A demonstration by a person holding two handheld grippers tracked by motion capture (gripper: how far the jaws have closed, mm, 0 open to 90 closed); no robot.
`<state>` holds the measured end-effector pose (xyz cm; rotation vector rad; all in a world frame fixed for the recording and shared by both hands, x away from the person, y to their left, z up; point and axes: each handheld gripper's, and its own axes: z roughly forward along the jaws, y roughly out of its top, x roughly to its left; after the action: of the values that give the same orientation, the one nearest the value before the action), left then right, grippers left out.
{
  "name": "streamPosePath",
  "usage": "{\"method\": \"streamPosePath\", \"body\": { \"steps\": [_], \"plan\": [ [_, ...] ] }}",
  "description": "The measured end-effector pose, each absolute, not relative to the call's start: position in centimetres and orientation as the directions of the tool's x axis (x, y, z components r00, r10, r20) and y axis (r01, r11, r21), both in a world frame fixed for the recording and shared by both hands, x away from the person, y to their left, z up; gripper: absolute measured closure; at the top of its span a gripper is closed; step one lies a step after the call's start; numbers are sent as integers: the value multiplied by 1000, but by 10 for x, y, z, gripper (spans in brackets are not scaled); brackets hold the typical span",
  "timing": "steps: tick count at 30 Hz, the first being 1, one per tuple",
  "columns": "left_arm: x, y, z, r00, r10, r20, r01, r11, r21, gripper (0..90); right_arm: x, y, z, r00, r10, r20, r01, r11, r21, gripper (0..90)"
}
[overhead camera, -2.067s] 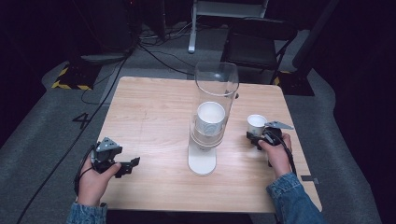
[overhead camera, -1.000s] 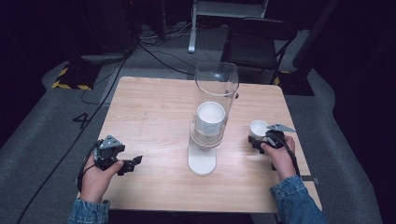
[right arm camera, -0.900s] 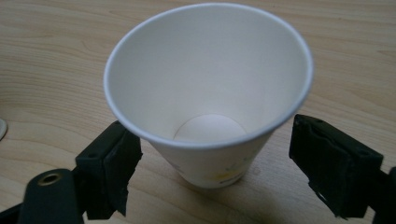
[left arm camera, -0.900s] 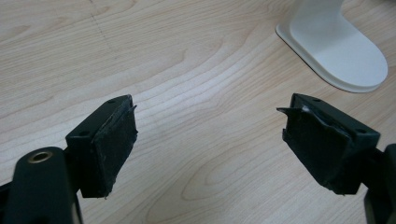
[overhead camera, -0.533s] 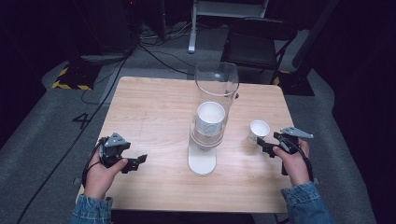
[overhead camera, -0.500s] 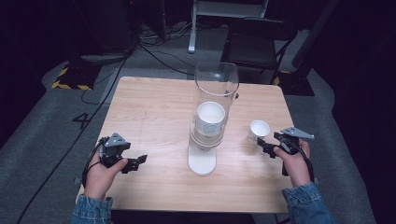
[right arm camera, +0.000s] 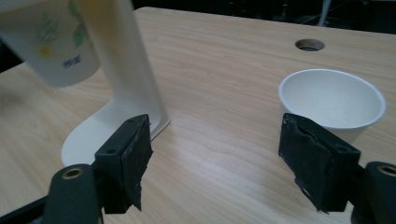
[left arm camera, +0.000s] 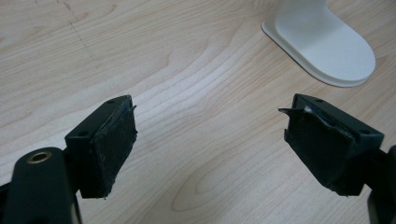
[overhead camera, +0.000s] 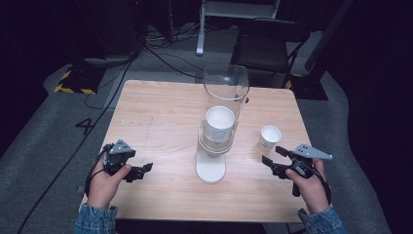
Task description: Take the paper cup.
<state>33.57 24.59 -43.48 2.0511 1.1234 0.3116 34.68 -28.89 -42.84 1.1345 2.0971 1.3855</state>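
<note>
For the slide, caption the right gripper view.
Open right gripper low over the table, between the dispenser stand and an upright paper cup.

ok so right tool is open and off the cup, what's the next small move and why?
Probably take another cup: reach the right tool toward the bottom paper cup in the clear tube dispenser. The small white paper cup stands upright on the wooden table, apart from the open jaws. The left tool is open with nothing between its jaws.

Overhead cam; gripper cams low (shared stand (overhead camera: 210,168)).
</note>
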Motion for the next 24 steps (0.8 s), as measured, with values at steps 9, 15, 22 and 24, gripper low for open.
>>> {"method": "streamPosePath", "body": {
  "steps": [9,15,22,24],
  "plan": [
    [335,247,-436,577,805,-136,620,-324,714,165,317,-273,-443,-704,708,55,347,276,896,345],
    [335,246,-437,583,801,-136,622,-332,709,167,316,-262,-456,-736,674,65,428,389,816,240],
    [334,245,-439,582,801,-139,627,-333,704,167,320,-257,-466,-720,693,38,415,386,824,190],
    [334,245,-439,582,801,-137,627,-335,703,166,322,-258,-469,-719,694,36,419,391,819,184]
  ]
}}
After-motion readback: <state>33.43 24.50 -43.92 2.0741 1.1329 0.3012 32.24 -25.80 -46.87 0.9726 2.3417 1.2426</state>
